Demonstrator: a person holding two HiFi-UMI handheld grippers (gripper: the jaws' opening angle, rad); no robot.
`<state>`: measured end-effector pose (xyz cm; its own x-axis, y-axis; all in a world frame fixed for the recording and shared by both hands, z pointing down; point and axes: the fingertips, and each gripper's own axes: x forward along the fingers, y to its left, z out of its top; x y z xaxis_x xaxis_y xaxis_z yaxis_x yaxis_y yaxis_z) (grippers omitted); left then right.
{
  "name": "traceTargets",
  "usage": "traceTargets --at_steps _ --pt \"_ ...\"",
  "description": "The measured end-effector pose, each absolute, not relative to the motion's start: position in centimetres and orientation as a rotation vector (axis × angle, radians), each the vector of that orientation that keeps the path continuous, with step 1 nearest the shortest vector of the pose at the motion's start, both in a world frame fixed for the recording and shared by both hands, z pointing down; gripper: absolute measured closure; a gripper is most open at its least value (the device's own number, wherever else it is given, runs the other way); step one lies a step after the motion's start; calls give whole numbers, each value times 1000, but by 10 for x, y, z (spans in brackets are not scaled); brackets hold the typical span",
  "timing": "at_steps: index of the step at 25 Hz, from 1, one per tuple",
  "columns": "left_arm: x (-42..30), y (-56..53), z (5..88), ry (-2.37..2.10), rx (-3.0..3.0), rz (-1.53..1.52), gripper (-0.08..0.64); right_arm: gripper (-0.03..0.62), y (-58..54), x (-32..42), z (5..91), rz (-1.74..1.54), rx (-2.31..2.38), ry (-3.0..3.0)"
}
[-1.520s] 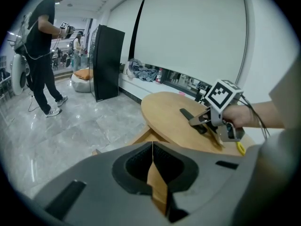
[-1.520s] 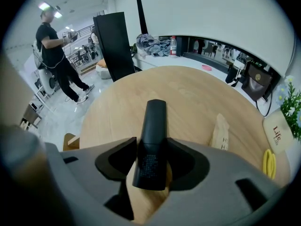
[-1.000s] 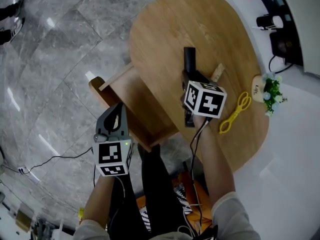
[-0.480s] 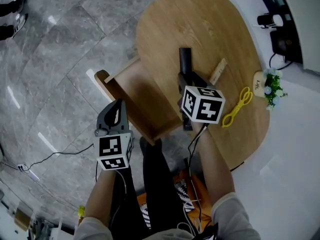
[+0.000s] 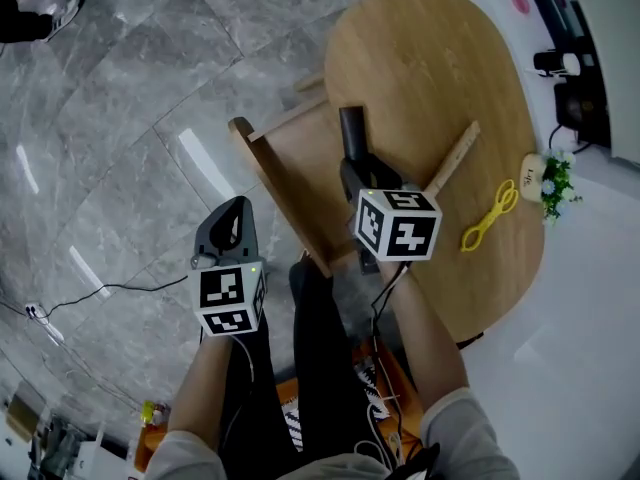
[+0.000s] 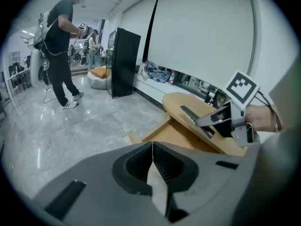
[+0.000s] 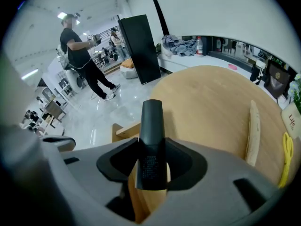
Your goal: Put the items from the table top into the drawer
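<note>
My right gripper is shut on a long black bar-shaped item, which sticks out past the jaws. It hangs at the left edge of the round wooden table, over the open wooden drawer. In the right gripper view the black item sits clamped between the pads, with the drawer below it. A wooden stick and yellow scissors lie on the table top. My left gripper is shut and empty, over the floor left of the drawer; its pads meet.
A small plant with a sign stands at the table's right edge. Cables run over the grey tiled floor. A person stands far off in the room, near a black cabinet.
My right gripper has carried the black item leftward, from over the table top to the table's edge above the drawer. The left gripper now stands farther from the drawer front.
</note>
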<state>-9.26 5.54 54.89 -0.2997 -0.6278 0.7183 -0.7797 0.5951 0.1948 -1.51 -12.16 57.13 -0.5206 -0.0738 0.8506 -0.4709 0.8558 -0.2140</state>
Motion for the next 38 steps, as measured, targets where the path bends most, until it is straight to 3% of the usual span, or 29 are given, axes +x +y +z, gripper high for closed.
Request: traceTargets --at_steps 15,19,38 --pt "-115 146 568 -2047 994 221 549 418 -42 -17 654 385 251 -1944" --pt "-116 157 573 -2048 965 213 549 377 -45 -18 661 381 305 -1933" --pt "-77 48 527 -1982 1200 279 549 383 -131 31 555 523 504 -2073"
